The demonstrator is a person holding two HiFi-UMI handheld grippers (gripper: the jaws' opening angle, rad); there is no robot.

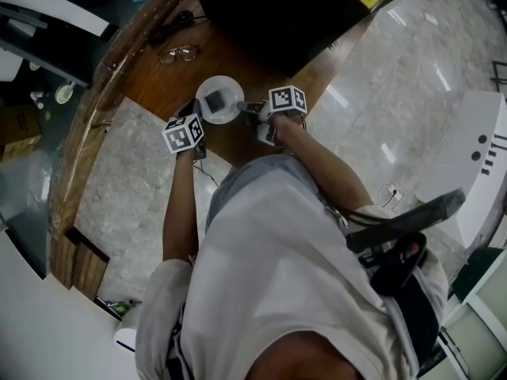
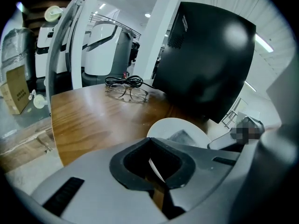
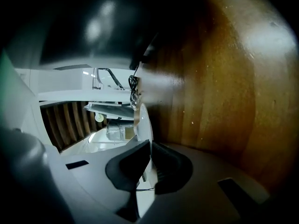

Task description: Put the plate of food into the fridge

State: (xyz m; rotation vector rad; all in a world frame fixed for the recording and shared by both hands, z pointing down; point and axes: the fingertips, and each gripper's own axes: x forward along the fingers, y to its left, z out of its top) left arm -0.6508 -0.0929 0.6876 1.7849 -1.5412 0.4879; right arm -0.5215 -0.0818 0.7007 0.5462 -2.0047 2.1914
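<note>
A white plate (image 1: pixel 219 100) with a grey square piece of food (image 1: pixel 216 99) sits on the wooden table (image 1: pixel 150 85), just in front of the black fridge (image 1: pixel 261 14). My left gripper (image 1: pixel 196 114) holds the plate's left rim and my right gripper (image 1: pixel 247 108) holds its right rim. In the left gripper view the plate (image 2: pixel 175 124) runs into the left gripper (image 2: pixel 156 166), whose dark pads pinch its edge. In the right gripper view the plate (image 3: pixel 142 118) stands edge-on in the right gripper (image 3: pixel 150 146), both pads pressed against it.
A pair of glasses (image 1: pixel 181 53) and a dark cable (image 1: pixel 170 26) lie on the table behind the plate, close to the fridge (image 2: pixel 210 55). The table's curved edge (image 1: pixel 83 125) drops to a marble floor (image 1: pixel 119 204). A white machine (image 1: pixel 475 157) stands at the right.
</note>
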